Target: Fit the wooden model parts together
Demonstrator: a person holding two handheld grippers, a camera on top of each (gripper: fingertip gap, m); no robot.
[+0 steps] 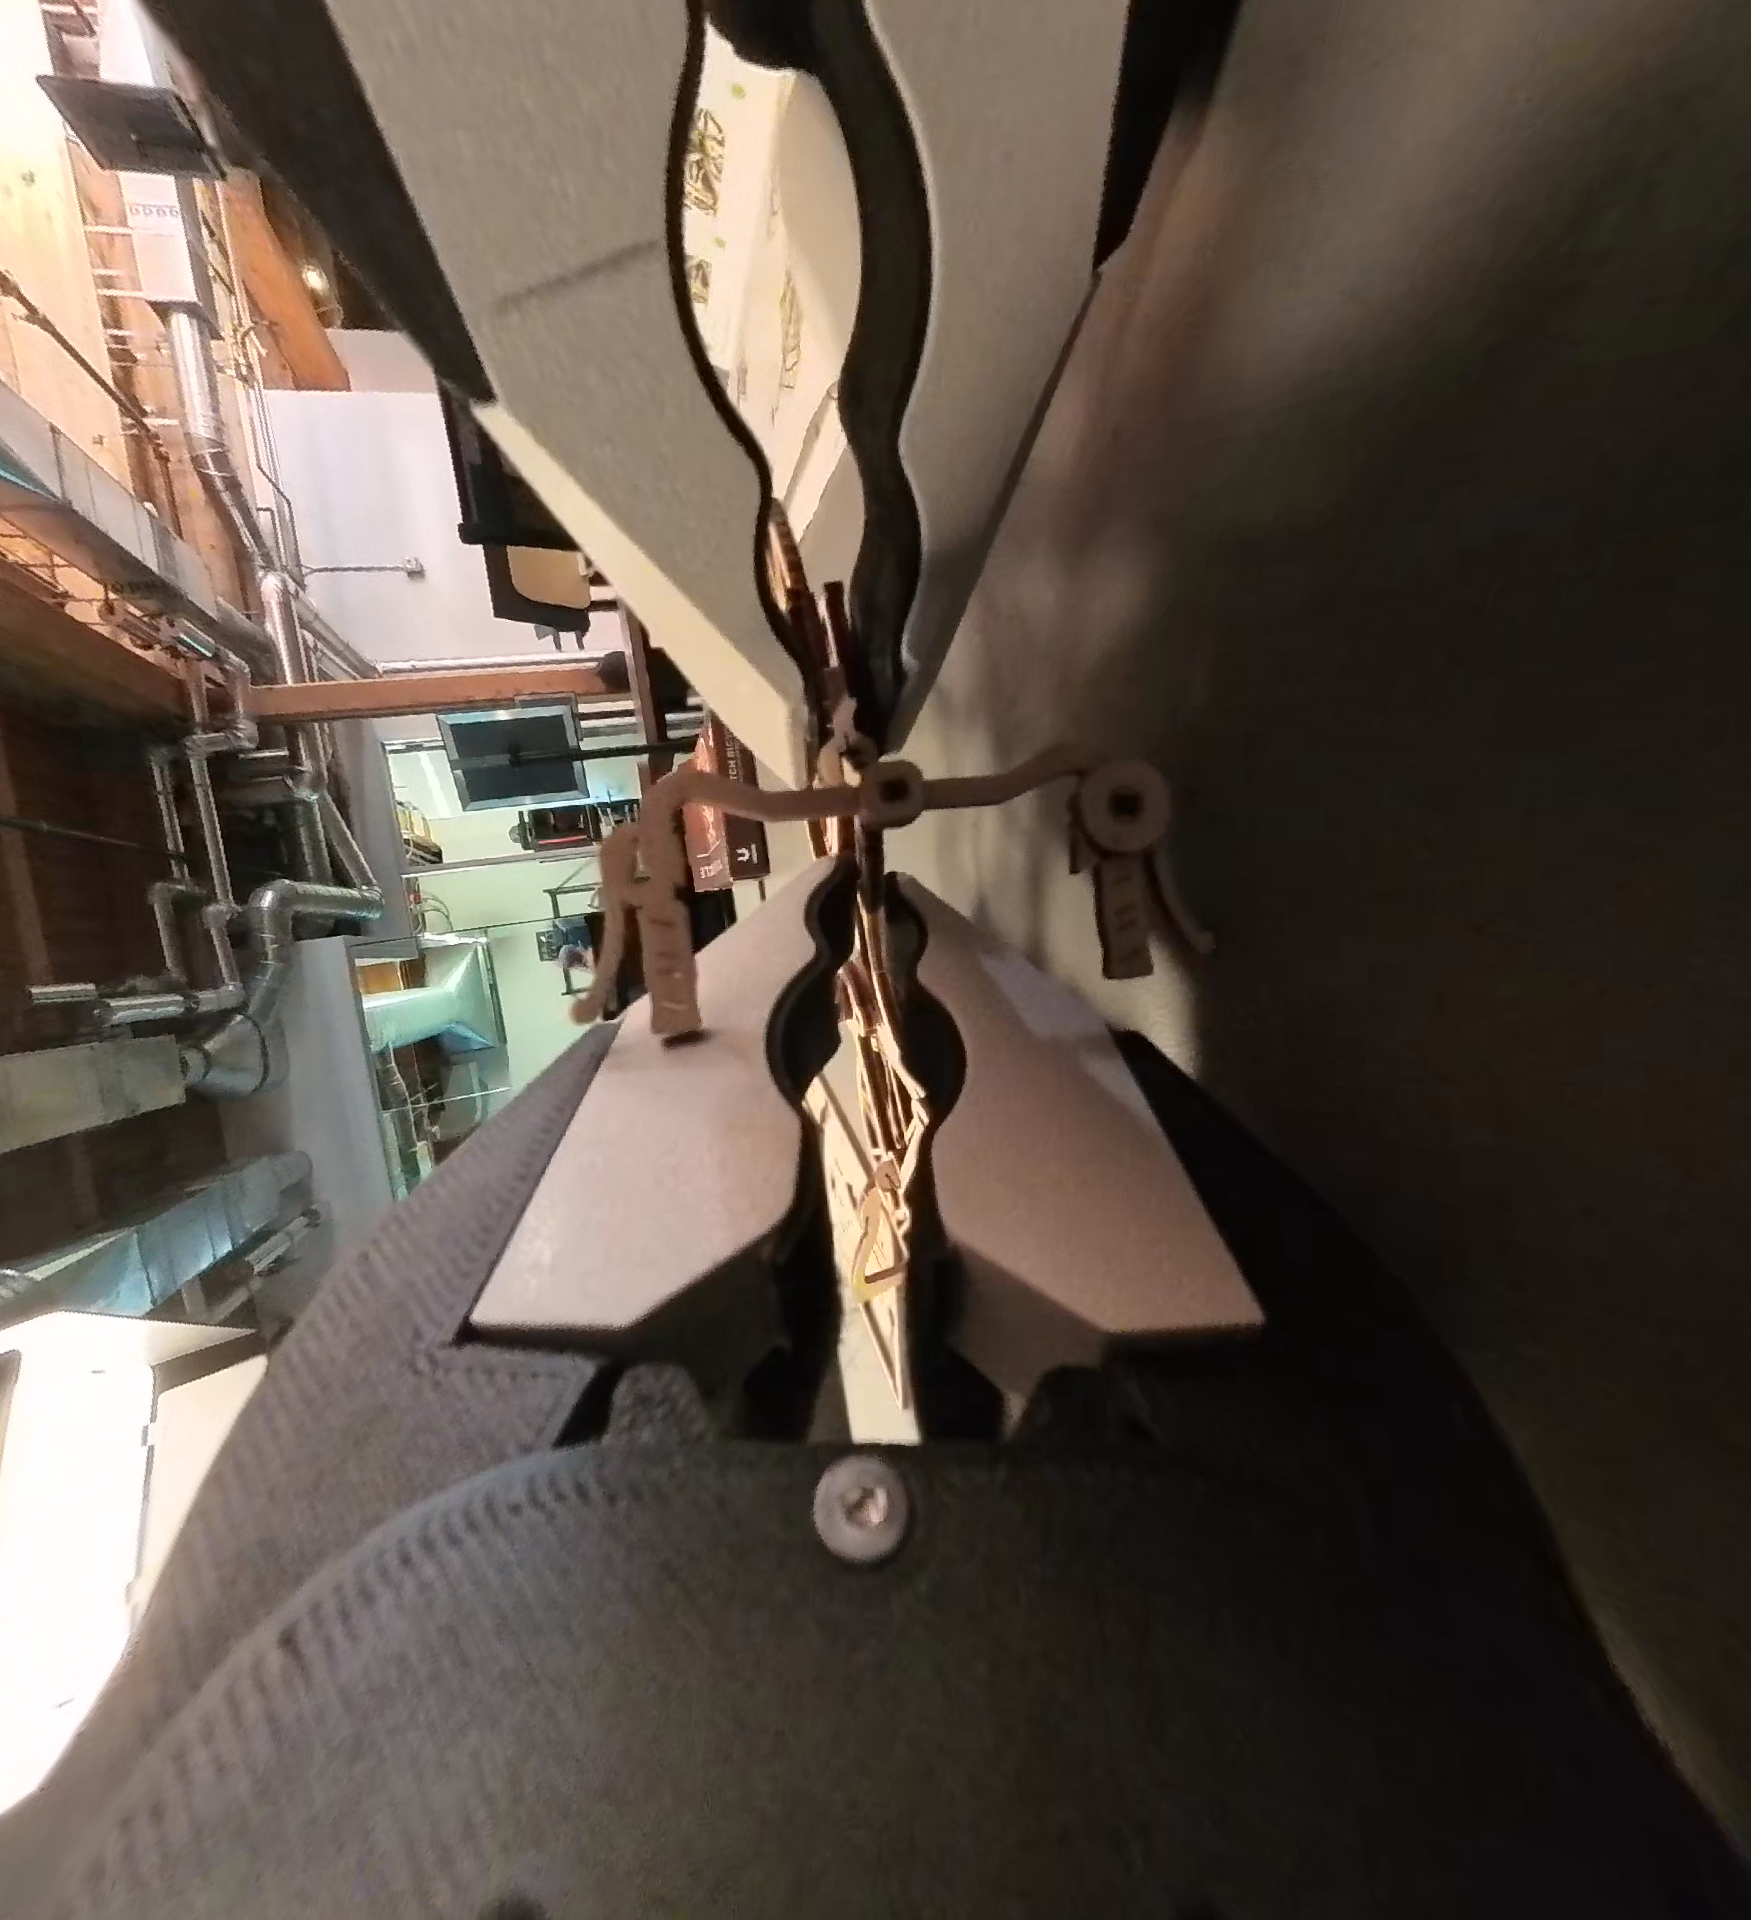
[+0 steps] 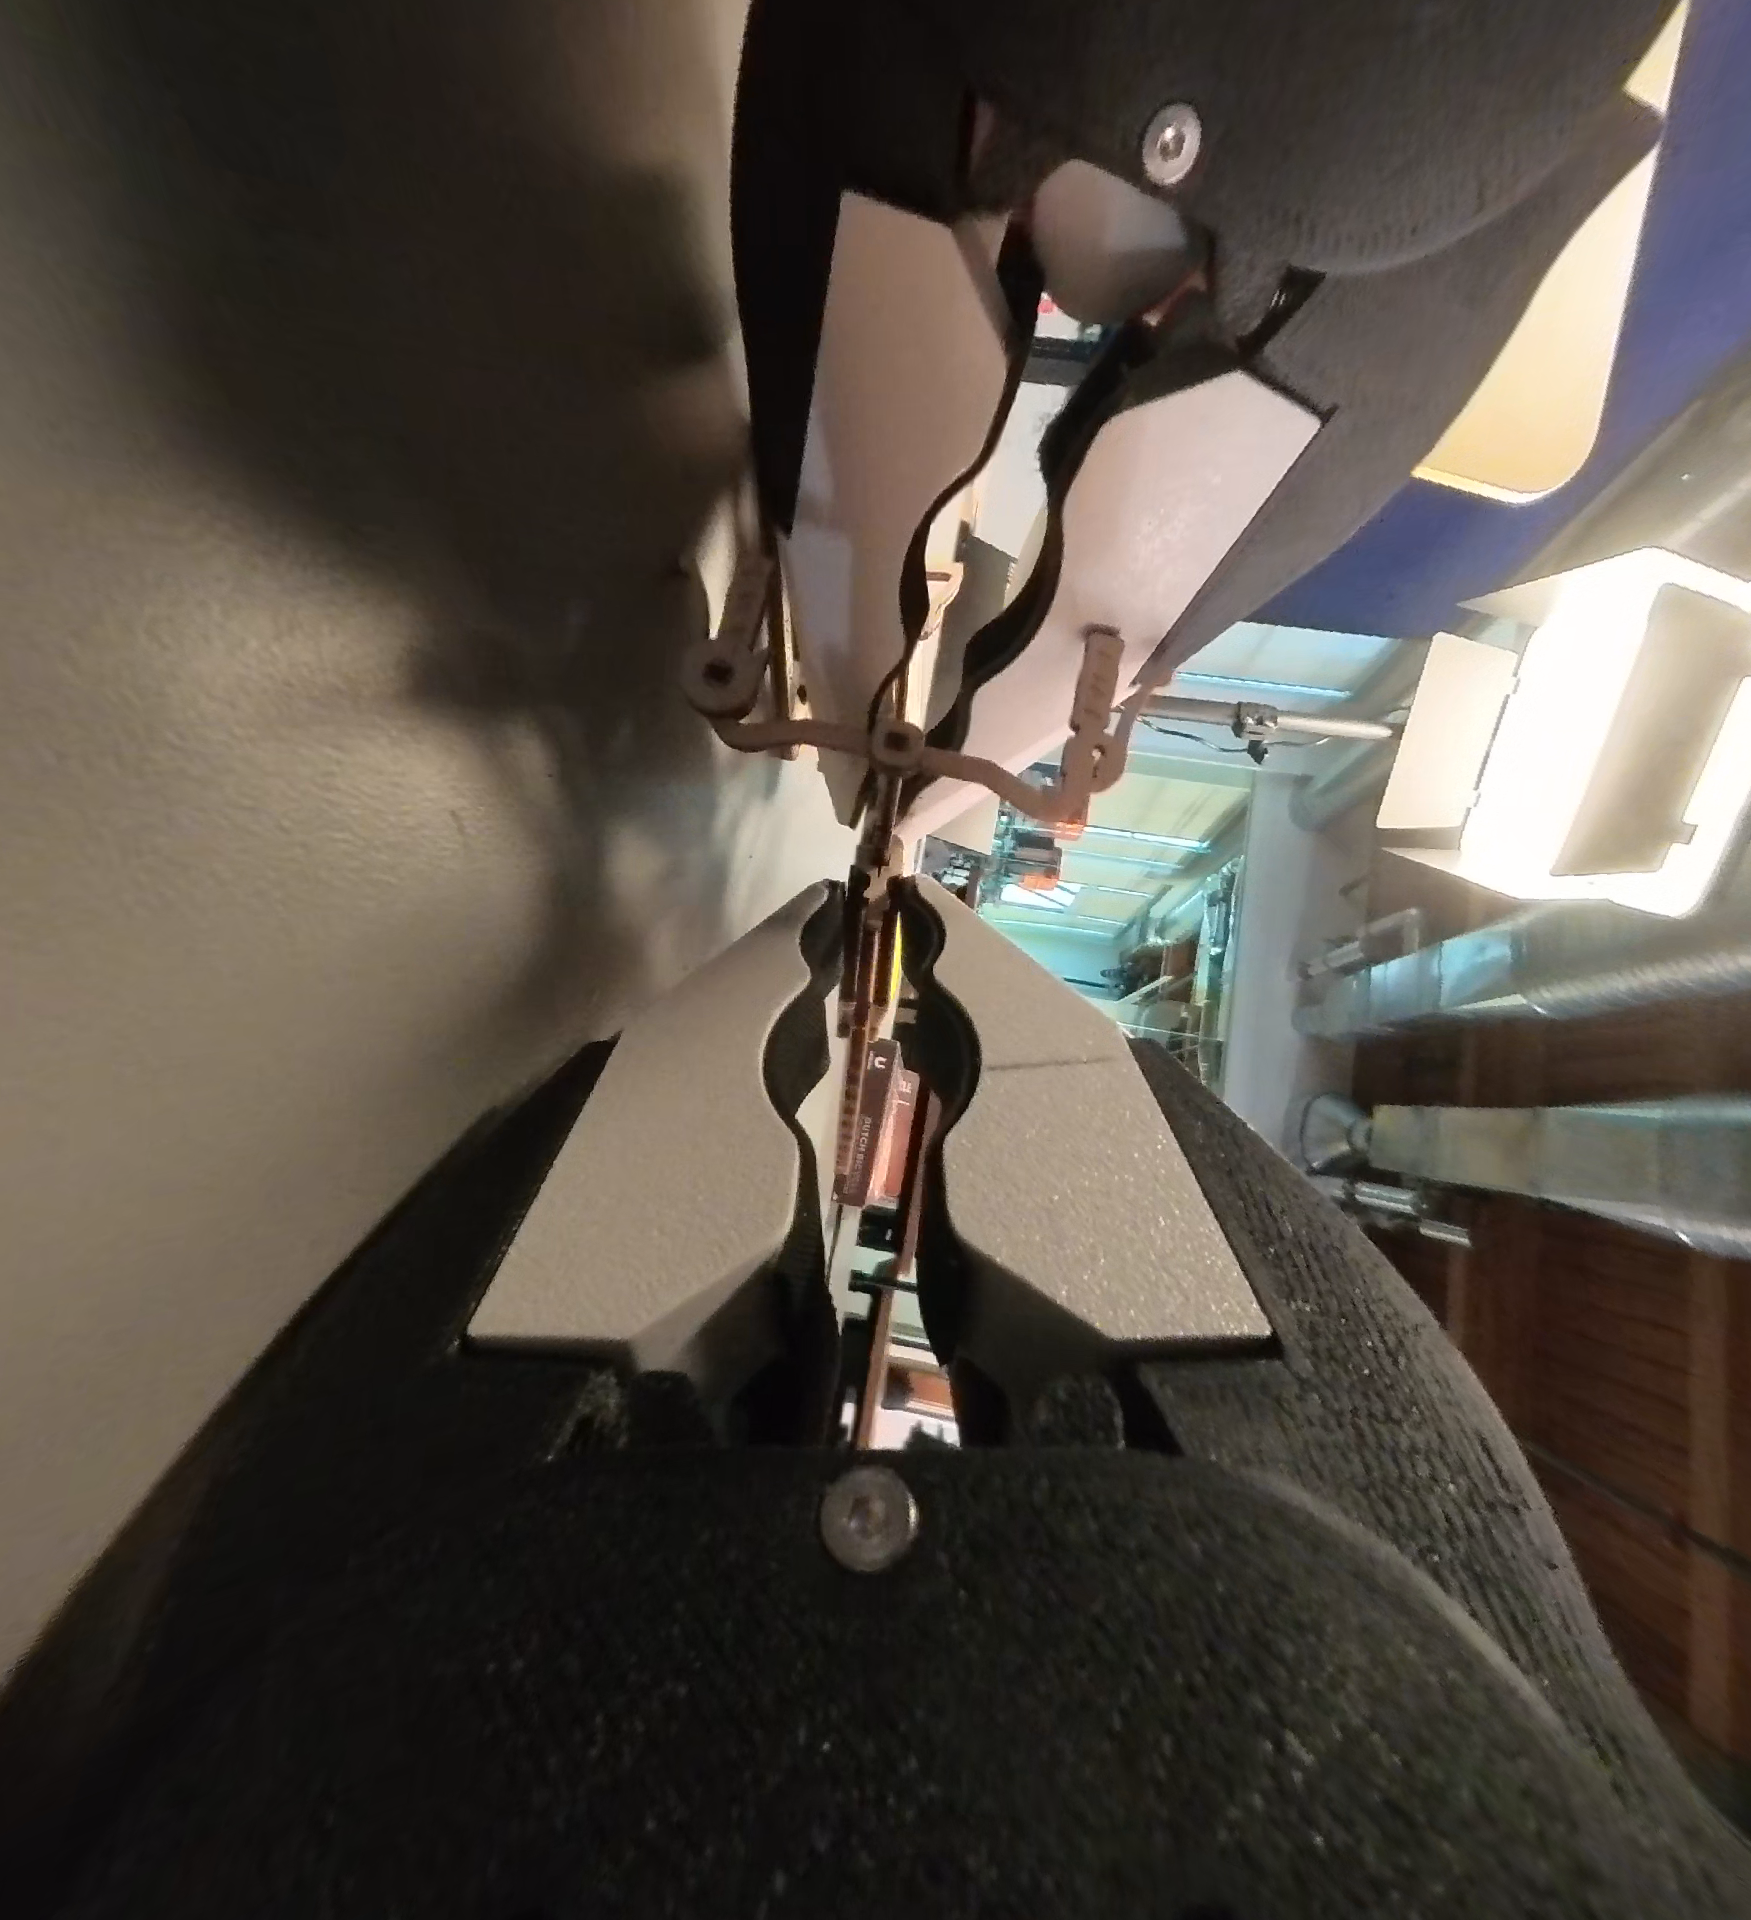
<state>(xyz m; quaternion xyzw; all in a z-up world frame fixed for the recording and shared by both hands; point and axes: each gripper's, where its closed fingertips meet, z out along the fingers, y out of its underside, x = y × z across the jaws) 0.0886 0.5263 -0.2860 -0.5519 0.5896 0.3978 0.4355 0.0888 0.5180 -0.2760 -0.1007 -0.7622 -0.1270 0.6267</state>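
left wrist view: left gripper (image 1: 866,883) and right gripper (image 1: 850,665) both pinch wooden model (image 1: 892,795)

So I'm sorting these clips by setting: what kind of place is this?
Probably a workshop or industrial-style loft, not a home. The left wrist view shows exposed metal ducts and pipes against wooden beams; the right wrist view shows more ducting and a boxy ceiling light.

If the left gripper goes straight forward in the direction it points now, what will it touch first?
Most likely the right gripper, which faces it tip to tip just ahead. The left gripper is shut on the thin wooden model, and the right one clamps the same piece from the far side. The gap between the tips looks small, though depth is unclear.
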